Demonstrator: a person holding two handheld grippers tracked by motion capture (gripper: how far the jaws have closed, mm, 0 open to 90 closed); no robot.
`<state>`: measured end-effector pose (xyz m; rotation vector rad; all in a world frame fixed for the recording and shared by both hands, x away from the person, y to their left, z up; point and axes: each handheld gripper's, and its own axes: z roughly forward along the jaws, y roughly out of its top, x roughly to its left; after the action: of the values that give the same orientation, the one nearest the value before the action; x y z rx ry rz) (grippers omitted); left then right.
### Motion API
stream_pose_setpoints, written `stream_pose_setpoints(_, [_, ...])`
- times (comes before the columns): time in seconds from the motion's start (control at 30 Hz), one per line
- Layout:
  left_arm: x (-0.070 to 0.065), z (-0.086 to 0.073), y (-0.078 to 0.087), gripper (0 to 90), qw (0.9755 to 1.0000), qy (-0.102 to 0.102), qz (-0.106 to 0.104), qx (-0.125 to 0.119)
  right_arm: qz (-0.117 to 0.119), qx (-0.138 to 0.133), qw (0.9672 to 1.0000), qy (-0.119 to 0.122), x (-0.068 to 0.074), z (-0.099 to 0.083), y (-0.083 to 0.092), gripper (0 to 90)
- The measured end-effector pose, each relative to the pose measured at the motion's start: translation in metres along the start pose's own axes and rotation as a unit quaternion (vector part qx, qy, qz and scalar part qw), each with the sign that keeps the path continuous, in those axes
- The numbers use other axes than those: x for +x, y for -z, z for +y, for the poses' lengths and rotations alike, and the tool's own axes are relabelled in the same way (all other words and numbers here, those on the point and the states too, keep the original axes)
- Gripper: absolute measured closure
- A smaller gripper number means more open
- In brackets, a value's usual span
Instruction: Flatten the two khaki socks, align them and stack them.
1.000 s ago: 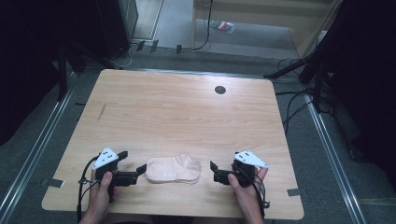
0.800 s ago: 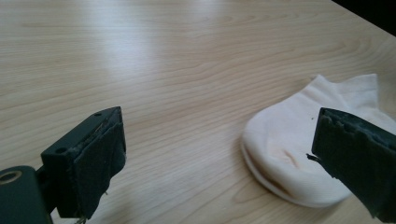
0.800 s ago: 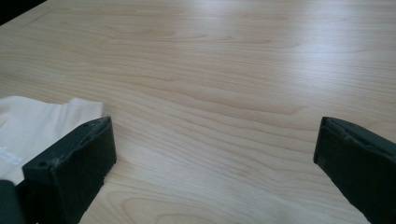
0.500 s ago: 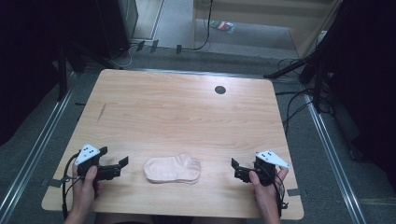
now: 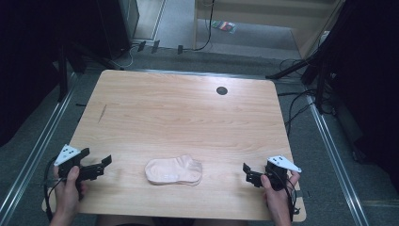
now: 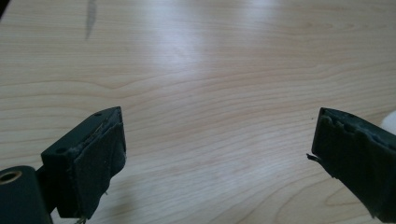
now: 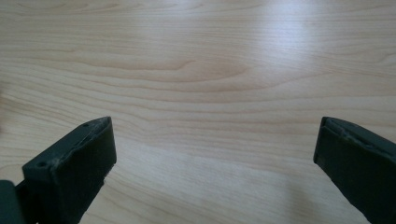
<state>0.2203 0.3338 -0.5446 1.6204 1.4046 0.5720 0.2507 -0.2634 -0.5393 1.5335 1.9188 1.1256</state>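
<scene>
A pale pink sock (image 5: 174, 170), folded flat, lies near the front edge of the wooden table (image 5: 188, 117), about midway along it. My left gripper (image 5: 104, 163) rests open at the front left, well apart from the sock, jaws pointing toward it. In the left gripper view (image 6: 217, 154) the jaws stand wide with bare wood between them, and a sliver of the sock (image 6: 390, 122) peeks past the right jaw. My right gripper (image 5: 246, 173) sits open at the front right, also apart from the sock. In the right gripper view (image 7: 215, 154) nothing lies between the jaws.
A round dark cable hole (image 5: 221, 90) sits near the table's far edge. A short dark mark (image 5: 101, 113) is on the wood at the left. Cables (image 5: 296, 113) and dark stands crowd the floor around the table.
Both grippers have drawn away from the sock, the left one outward to the left, the right one outward to the right. The sock stays where it lay.
</scene>
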Motion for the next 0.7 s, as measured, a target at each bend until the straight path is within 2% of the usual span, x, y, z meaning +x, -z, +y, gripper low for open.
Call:
stream_pose_setpoints(0.13, [0.018, -0.003, 0.010, 3.3, 0.9997, 0.009, 0.020, -0.002, -0.007, 0.003, 1.0000, -0.004, -0.008, -0.003, 0.005, 0.0])
stream_pose_setpoints(0.23, [0.023, -0.005, 0.014, 3.3, 0.9996, 0.012, 0.024, -0.003, -0.012, 0.004, 0.9999, -0.005, -0.013, -0.005, 0.008, 0.0])
stream_pose_setpoints(0.27, [0.026, -0.006, 0.017, 3.3, 0.9995, 0.015, 0.027, -0.005, -0.017, 0.004, 0.9998, -0.009, -0.020, -0.008, 0.012, 0.0])
stream_pose_setpoints(0.33, [0.026, -0.007, 0.018, 3.3, 0.9995, 0.016, 0.025, -0.007, -0.017, 0.004, 0.9998, -0.013, -0.022, -0.009, 0.014, 0.0])
stream_pose_setpoints(0.37, [0.026, -0.008, 0.018, 3.3, 0.9996, 0.014, 0.024, -0.010, -0.017, 0.000, 0.9996, -0.022, -0.030, -0.011, 0.019, 0.0])
stream_pose_setpoints(0.43, [0.024, -0.008, 0.017, 3.3, 0.9996, 0.011, 0.023, -0.008, -0.018, -0.003, 0.9996, -0.020, -0.033, -0.013, 0.021, 0.0])
stream_pose_setpoints(0.47, [0.023, -0.009, 0.015, 3.3, 0.9997, 0.009, 0.022, -0.006, -0.019, -0.005, 0.9994, -0.029, -0.038, -0.015, 0.025, 0.0])
stream_pose_setpoints(0.5, [0.023, -0.009, 0.013, 3.3, 0.9997, 0.005, 0.023, -0.003, -0.019, -0.005, 0.9994, -0.029, -0.038, -0.015, 0.025, 0.0])
stream_pose_setpoints(0.57, [0.021, -0.009, 0.009, 3.3, 0.9997, 0.002, 0.023, 0.002, -0.012, -0.008, 0.9988, -0.047, -0.042, -0.015, 0.025, 0.0])
stream_pose_setpoints(0.7, [0.021, -0.009, 0.007, 3.3, 0.9997, 0.000, 0.022, 0.005, -0.015, -0.004, 0.9987, -0.049, -0.042, -0.016, 0.022, 0.0])
